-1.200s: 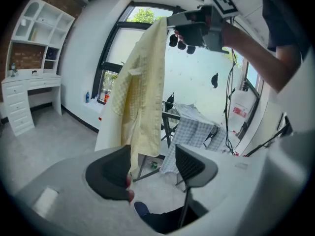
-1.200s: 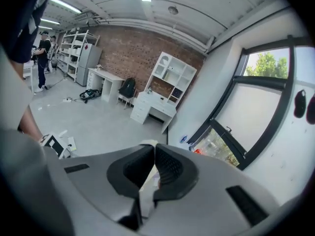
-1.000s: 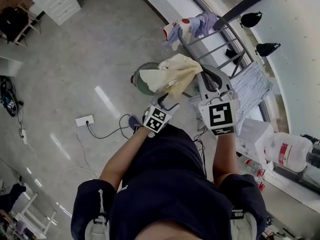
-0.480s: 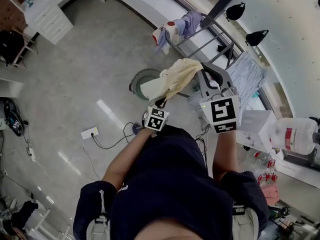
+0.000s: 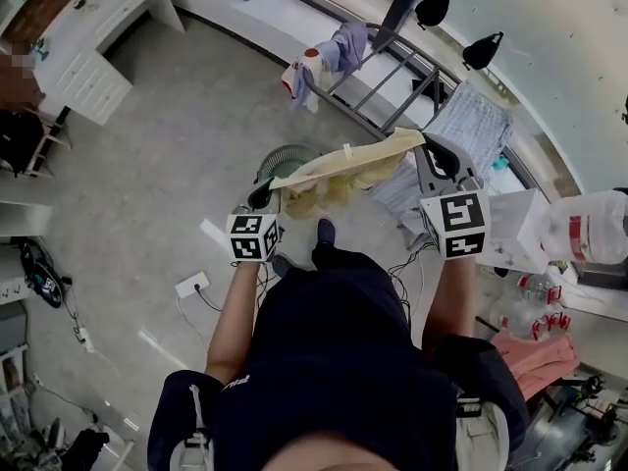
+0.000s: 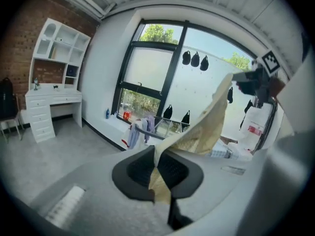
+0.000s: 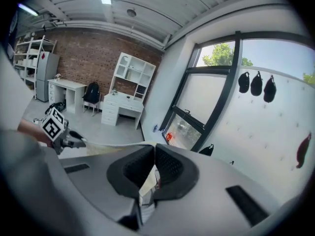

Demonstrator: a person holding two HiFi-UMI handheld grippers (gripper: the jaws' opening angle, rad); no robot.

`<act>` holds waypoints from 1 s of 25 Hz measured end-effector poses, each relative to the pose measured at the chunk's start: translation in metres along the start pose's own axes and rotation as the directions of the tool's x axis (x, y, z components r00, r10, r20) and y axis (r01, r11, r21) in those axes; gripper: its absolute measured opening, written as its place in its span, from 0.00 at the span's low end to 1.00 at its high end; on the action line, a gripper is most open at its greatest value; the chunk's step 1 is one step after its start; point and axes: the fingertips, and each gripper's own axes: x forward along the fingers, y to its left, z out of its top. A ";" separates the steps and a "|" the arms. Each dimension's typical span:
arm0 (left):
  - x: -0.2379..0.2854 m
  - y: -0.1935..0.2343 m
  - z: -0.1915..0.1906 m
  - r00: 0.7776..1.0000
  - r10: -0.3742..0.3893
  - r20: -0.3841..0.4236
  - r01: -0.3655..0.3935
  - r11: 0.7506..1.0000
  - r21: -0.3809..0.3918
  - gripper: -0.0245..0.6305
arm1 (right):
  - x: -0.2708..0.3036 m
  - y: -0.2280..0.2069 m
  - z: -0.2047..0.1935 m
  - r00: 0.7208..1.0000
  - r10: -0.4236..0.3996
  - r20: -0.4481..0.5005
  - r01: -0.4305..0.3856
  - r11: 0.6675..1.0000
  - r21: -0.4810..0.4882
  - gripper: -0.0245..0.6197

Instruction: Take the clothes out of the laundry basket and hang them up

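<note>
While the left gripper (image 5: pixel 270 189) and right gripper (image 5: pixel 427 143) each pinch one end in their fingers, the cream cloth (image 5: pixel 343 170) hangs stretched between them above the laundry basket (image 5: pixel 282 154), near the drying rack (image 5: pixel 378 77). Light, soft and floppy, possibly a towel, it is best held along the top edge near the corners.

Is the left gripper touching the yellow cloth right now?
Touching. In the left gripper view, the left gripper is pinched shut on the yellow cloth, which runs up from between its jaws.
</note>
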 end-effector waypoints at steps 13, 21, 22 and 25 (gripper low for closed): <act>-0.021 -0.006 0.154 0.963 -0.071 0.259 0.048 0.994 0.096 0.08 | -0.061 -0.008 -0.061 0.988 -0.083 -0.127 0.102 0.984 0.144 0.05; -0.016 -0.029 0.223 0.935 -0.153 0.320 0.108 0.982 0.154 0.08 | -0.079 -0.010 -0.066 0.981 -0.132 -0.145 0.158 0.969 0.188 0.05; -0.013 -0.032 0.231 0.931 -0.161 0.328 0.113 0.980 0.162 0.08 | -0.081 -0.011 -0.065 0.979 -0.139 -0.149 0.166 0.968 0.188 0.05; -0.002 -0.043 0.255 0.917 -0.183 0.355 0.126 0.976 0.179 0.08 | -0.085 -0.018 -0.062 0.977 -0.148 -0.150 0.175 0.968 0.182 0.05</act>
